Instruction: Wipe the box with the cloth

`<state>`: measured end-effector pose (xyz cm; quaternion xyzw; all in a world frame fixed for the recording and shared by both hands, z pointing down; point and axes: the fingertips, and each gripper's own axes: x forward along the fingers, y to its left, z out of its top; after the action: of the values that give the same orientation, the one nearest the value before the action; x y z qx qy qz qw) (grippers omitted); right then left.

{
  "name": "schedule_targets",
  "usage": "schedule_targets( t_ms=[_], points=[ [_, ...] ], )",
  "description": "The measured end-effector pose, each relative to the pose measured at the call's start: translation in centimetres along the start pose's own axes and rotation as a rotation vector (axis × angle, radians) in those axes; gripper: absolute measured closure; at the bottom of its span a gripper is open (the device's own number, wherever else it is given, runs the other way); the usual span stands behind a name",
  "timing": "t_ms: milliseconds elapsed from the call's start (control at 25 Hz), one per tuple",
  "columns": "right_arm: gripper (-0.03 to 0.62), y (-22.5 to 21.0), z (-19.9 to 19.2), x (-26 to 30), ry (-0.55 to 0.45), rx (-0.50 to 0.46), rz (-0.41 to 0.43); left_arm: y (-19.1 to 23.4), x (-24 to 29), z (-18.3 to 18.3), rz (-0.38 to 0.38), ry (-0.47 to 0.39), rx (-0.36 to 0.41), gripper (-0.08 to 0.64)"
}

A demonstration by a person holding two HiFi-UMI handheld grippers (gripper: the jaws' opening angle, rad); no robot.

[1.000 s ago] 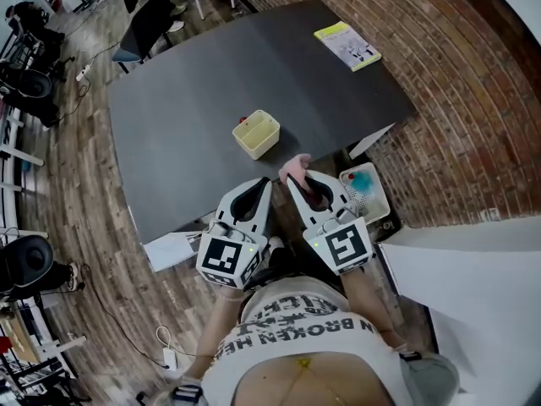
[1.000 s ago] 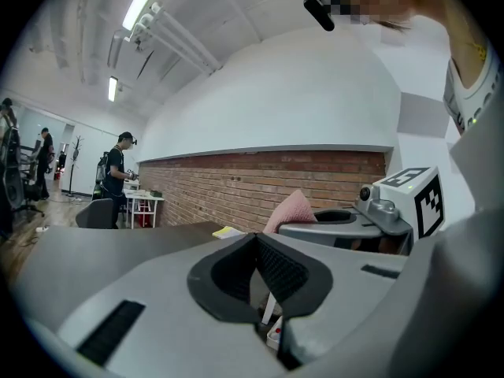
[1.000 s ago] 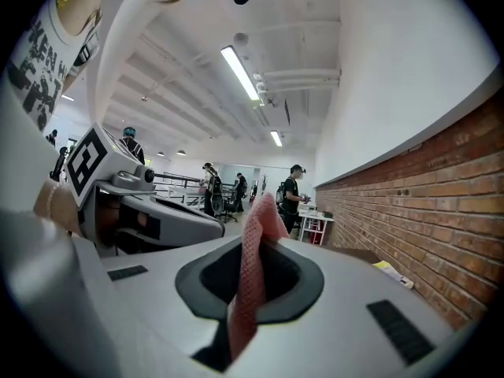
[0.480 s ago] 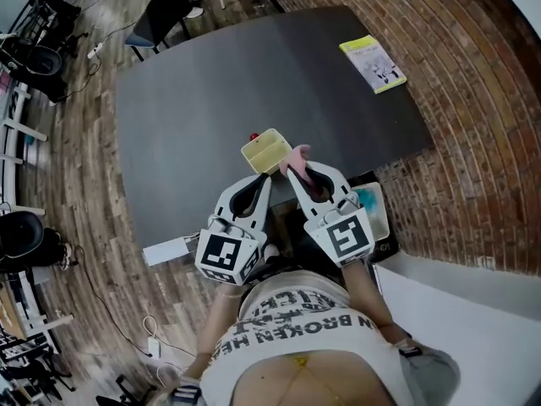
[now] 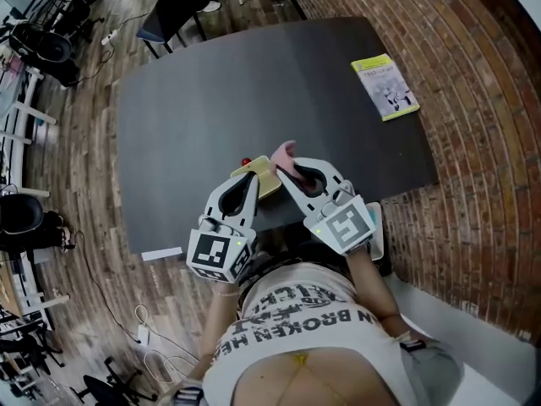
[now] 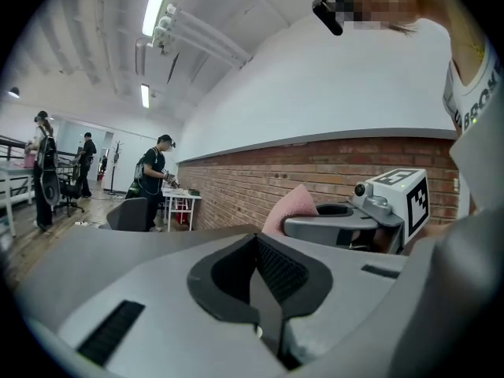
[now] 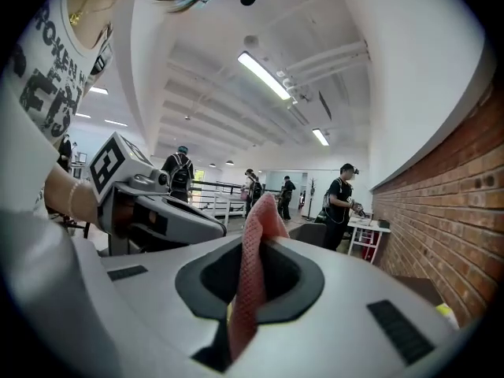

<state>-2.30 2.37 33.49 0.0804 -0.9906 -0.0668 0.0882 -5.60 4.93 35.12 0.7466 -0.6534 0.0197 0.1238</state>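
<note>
A pale yellow box [image 5: 264, 174] sits on the dark grey table [image 5: 186, 125] near its front edge, partly hidden by both grippers. My right gripper [image 5: 285, 169] is shut on a pink cloth [image 5: 286, 152], whose tip sticks up past the jaws beside the box's right side. In the right gripper view the cloth [image 7: 253, 270] hangs pinched between the jaws of that gripper [image 7: 260, 239]. My left gripper [image 5: 251, 182] is over the box's front left, shut and empty. In the left gripper view its jaws [image 6: 253, 239] meet with nothing between them, and the cloth [image 6: 290, 209] shows to the right.
A small red thing [image 5: 246, 161] lies just behind the box. A yellow-green booklet [image 5: 385, 86] lies at the table's far right. A brick wall [image 5: 473, 100] runs along the right. A white tray [image 5: 377, 223] sits below the table edge, and a chair [image 5: 177, 7] stands beyond the table.
Both grippers have moved forward over the table's front edge to the box, the right one still carrying the pink cloth. The box now lies partly under their tips.
</note>
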Motion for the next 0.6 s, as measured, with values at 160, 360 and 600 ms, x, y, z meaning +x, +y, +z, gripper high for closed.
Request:
schedule_targets(
  t_ms=[160,360,600],
  points=[
    [0.575,-1.7,-1.3,0.8,0.015,0.012,0.035,1.0,1.6,-0.3,0.055,0.020,0.005,0.552],
    [0.575,-2.8,-2.4,2.1,0.040,0.033,0.052,3.2,2.9,-2.8,0.048,0.149,0.019,0.552],
    [0.575,-4.7,-3.7,3.2,0.090,0.080,-0.003,5.8,3.8,-8.5,-0.019,0.363,0.012,0.552]
  ],
)
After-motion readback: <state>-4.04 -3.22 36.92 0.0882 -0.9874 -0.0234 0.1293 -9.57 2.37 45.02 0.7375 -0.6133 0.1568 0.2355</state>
